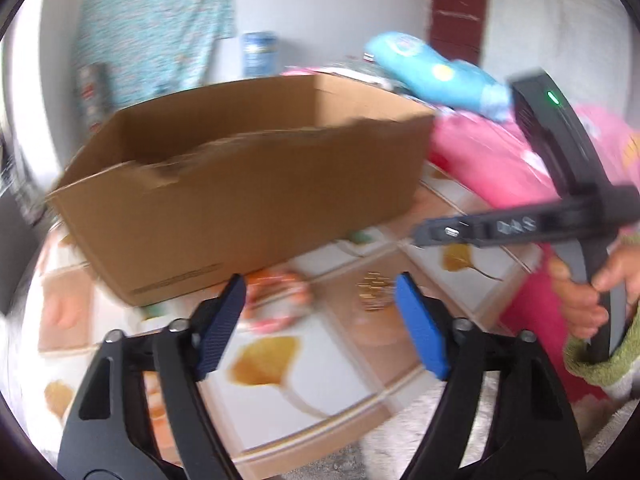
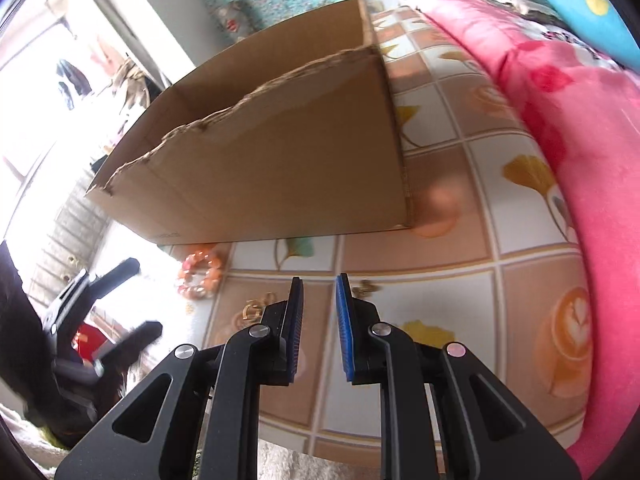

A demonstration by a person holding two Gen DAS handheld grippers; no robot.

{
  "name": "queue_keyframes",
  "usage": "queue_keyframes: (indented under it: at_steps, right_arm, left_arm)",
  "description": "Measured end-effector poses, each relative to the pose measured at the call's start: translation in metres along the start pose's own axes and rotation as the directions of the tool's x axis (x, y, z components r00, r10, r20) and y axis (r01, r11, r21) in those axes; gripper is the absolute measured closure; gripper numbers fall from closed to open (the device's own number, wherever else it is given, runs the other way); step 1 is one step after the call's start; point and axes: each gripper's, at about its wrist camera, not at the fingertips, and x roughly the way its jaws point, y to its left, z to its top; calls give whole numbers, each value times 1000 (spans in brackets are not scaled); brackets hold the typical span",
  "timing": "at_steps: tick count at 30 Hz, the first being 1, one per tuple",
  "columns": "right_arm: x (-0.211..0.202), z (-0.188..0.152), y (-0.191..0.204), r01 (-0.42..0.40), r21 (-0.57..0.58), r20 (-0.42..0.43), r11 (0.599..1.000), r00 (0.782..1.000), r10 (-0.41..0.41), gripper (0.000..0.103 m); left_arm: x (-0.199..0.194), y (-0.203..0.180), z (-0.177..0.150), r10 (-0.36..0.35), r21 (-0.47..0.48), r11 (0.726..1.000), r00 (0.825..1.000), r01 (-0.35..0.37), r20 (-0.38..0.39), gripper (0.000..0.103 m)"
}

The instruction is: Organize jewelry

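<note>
A torn-rimmed cardboard box point(image 1: 240, 200) point(image 2: 280, 160) stands on the tile-patterned tabletop point(image 1: 280, 392). In front of it lie an orange bead bracelet point(image 1: 276, 298) point(image 2: 200, 274) and small gold pieces point(image 1: 374, 292) point(image 2: 256, 308). My left gripper point(image 1: 320, 280) point(image 2: 120, 300) hovers open over the table, with the bracelet showing beyond its left finger and nothing gripped. My right gripper point(image 2: 319, 280) stands with a narrow gap between its blue pads point(image 2: 344, 320) and nothing in it. A bit of gold chain point(image 2: 362, 286) lies just past its right fingertip. A hand point(image 1: 588, 292) holds that gripper.
A pink blanket point(image 1: 500, 160) point(image 2: 580, 140) bounds the table's right side, with a blue cushion point(image 1: 432, 72) on top. A blue can point(image 1: 258, 54) stands behind the box. Pale fluffy fabric point(image 1: 420, 432) lies along the near edge. The left gripper view is motion-blurred.
</note>
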Motion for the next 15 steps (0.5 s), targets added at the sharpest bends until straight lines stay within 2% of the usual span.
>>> queue_keyframes:
  at_steps: [1,2,5,10,15]
  right_arm:
    - [0,0,-1,1,5,2,1000,1000,-1,86]
    - [0,-1,-3,1,10,4,1000,1000,-1,86]
    - [2,-6,-7,-4,20,7,1000,1000,4,86]
    - [8,-14,-9,14,23,28,1000,1000,-15,86]
    - [7,-19,-9,22,10,61,1000,998,-23,86]
  left_arm:
    - [7,-8,1,-10,25,1000,1000,11,-18,40]
    - [13,-14,1,-21,41,999,999,23,-32,47]
    - [27,-28,4,-47,65,997,996,51,-73,54]
    - [47,-32,7,-33,56,998,989,42,-147,61]
    - [58,-33,6,-4,62,998,983,15,-186,70]
